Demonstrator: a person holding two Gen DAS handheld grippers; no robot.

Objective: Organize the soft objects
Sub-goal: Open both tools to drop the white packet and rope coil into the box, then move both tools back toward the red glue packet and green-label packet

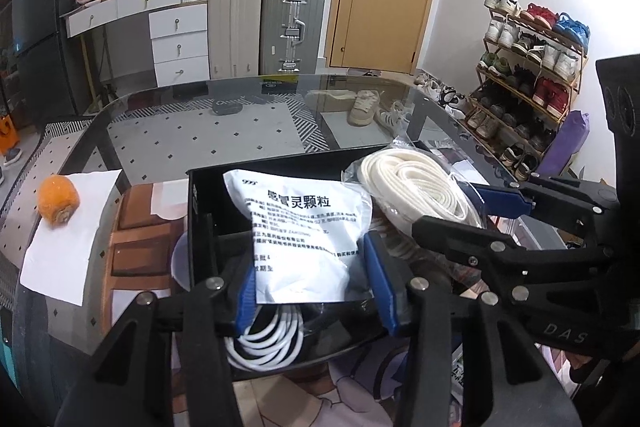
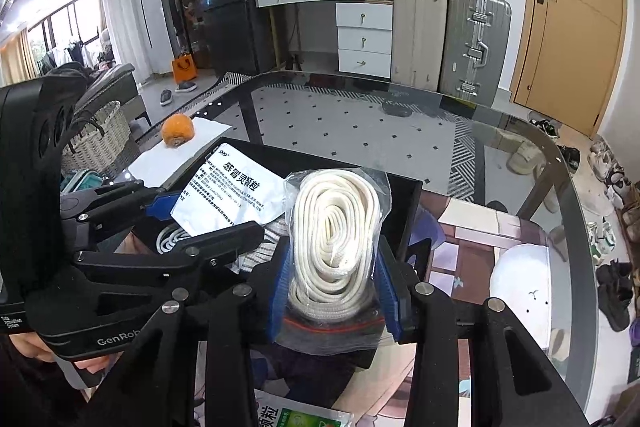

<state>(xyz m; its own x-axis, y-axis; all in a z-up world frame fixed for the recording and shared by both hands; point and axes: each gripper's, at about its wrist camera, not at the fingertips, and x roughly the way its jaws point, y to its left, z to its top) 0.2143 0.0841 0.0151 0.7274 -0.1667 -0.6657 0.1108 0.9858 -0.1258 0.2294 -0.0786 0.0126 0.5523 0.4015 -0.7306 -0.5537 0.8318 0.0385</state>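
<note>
On the glass table (image 1: 168, 147) stands 1 black open box (image 1: 280, 169), and both grippers work over it at once.

Count of soft items at the box: 1 white printed sachet (image 1: 304, 227), 1 clear bag of coiled cream cord (image 2: 336, 235), 1 coil of white cable (image 1: 264, 343) lying beneath the sachet, and some striped fabric (image 2: 260, 251) between the 2 bags. A 2nd printed packet (image 2: 304, 417), green and white, lies under the glass at the near edge of the right wrist view, only partly visible.

The left gripper (image 1: 316, 287) has its 2 blue pads set against the sachet's near end, jaws partly closed and gripping it. The sachet's long axis runs away from that gripper toward the box's far wall, printed face up, tilted slightly left.

The right gripper (image 2: 336, 291) has its 2 blue pads pressed on either side of the cord bag's lower end — jaws narrow, bag held. The bag's long axis points away from the gripper, its far end over the box's right part; the coil inside is an elongated oval along the same line.

The 2 bags sit side by side, edges touching — the sachet left, the cord bag right.

Off to the left, well apart from the box, 1 orange fruit (image 1: 58, 201) rests on 1 white sheet of paper (image 1: 60, 259).
</note>
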